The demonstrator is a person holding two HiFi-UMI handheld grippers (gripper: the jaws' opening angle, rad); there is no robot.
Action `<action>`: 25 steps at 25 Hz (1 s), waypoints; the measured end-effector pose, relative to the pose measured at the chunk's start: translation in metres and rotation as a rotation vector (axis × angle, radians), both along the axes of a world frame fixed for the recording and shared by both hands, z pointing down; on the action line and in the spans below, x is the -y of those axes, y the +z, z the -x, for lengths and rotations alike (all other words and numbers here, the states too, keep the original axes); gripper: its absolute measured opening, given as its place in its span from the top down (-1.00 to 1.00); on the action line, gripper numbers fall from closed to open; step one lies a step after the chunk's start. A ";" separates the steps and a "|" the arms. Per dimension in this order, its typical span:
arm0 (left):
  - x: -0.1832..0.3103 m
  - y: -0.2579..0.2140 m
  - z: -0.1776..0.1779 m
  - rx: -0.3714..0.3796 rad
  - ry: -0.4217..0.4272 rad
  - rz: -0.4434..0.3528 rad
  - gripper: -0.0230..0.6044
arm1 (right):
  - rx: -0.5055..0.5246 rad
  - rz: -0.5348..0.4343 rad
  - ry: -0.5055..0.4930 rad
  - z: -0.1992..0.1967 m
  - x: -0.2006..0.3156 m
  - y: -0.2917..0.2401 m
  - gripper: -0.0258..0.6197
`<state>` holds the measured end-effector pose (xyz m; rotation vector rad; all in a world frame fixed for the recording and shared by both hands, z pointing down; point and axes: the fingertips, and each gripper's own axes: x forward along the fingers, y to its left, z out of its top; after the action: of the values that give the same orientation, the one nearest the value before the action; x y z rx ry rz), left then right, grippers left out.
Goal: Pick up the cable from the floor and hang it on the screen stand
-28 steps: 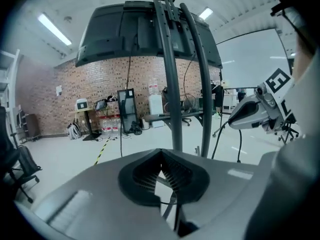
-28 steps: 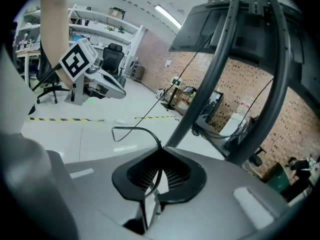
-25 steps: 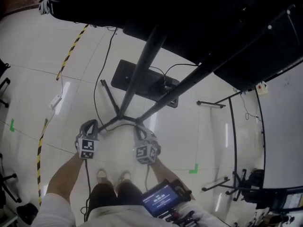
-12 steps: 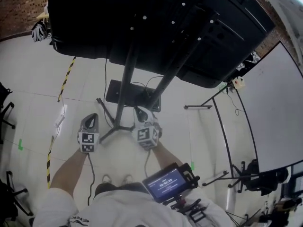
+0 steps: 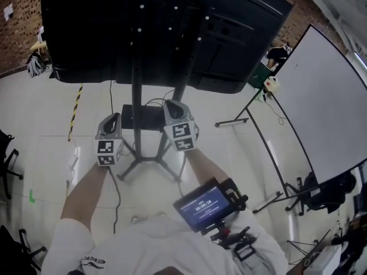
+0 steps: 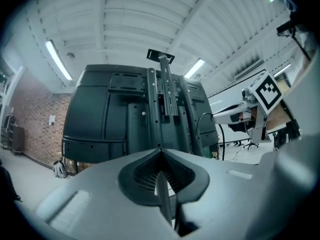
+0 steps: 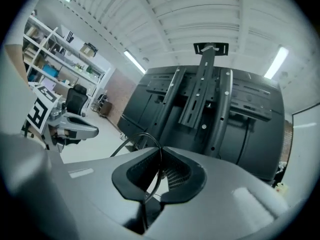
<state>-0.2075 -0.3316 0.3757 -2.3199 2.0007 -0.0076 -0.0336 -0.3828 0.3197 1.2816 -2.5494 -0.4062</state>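
Note:
The black screen (image 5: 143, 33) fills the top of the head view, back side toward me, on a stand with dark poles (image 5: 136, 107) and splayed legs. My right gripper (image 5: 172, 105) is raised toward the poles and is shut on a thin black cable (image 7: 131, 143), which loops out of its fingertips (image 7: 160, 151) and drops away to the left. My left gripper (image 5: 114, 118) is held up beside it, a little lower and to the left. Its jaws (image 6: 159, 151) are pressed together and nothing shows at their tip. A black cable arc (image 6: 199, 129) rises just beyond them.
A dark base box (image 5: 143, 118) lies on the pale floor behind the stand's legs. A large whiteboard (image 5: 321, 102) on thin legs stands at the right, with a tripod (image 5: 287, 191) near it. Yellow-black tape (image 5: 74, 110) runs along the floor at the left. Shelves (image 7: 55, 59) line a far wall.
Both grippers have risen from down by the stand's legs to the height of its poles, the right one higher. The head view has tilted up, so more of the screen's back shows.

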 end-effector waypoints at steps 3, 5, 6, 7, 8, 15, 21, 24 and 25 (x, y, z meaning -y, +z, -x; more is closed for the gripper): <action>0.001 -0.012 -0.020 0.009 0.041 -0.023 0.92 | 0.049 -0.016 0.026 -0.019 0.004 -0.033 0.82; 0.001 -0.015 -0.030 0.015 0.062 -0.024 0.92 | 0.069 -0.026 0.045 -0.030 0.007 -0.051 0.82; 0.001 -0.015 -0.035 0.017 0.072 -0.024 0.92 | 0.075 -0.031 0.054 -0.035 0.008 -0.058 0.82; 0.001 -0.016 -0.039 0.018 0.083 -0.024 0.92 | 0.080 -0.037 0.061 -0.039 0.008 -0.066 0.82; 0.000 -0.016 -0.045 0.018 0.095 -0.023 0.92 | 0.085 -0.044 0.066 -0.042 0.008 -0.074 0.82; -0.002 -0.007 -0.093 0.000 0.205 0.011 0.92 | 0.171 -0.044 0.096 -0.066 0.003 -0.121 0.82; -0.005 0.019 -0.132 0.019 0.297 0.068 0.70 | 0.225 -0.056 0.102 -0.077 -0.009 -0.146 0.82; -0.006 0.039 -0.140 0.058 0.302 0.119 0.59 | 0.231 -0.064 0.098 -0.079 -0.015 -0.154 0.82; -0.005 0.046 -0.141 0.065 0.298 0.137 0.56 | 0.233 -0.065 0.095 -0.079 -0.017 -0.157 0.82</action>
<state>-0.0664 -0.3270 0.4219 -2.6419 1.6557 -0.2056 0.0455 -0.3662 0.1628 1.5497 -2.6679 -0.3412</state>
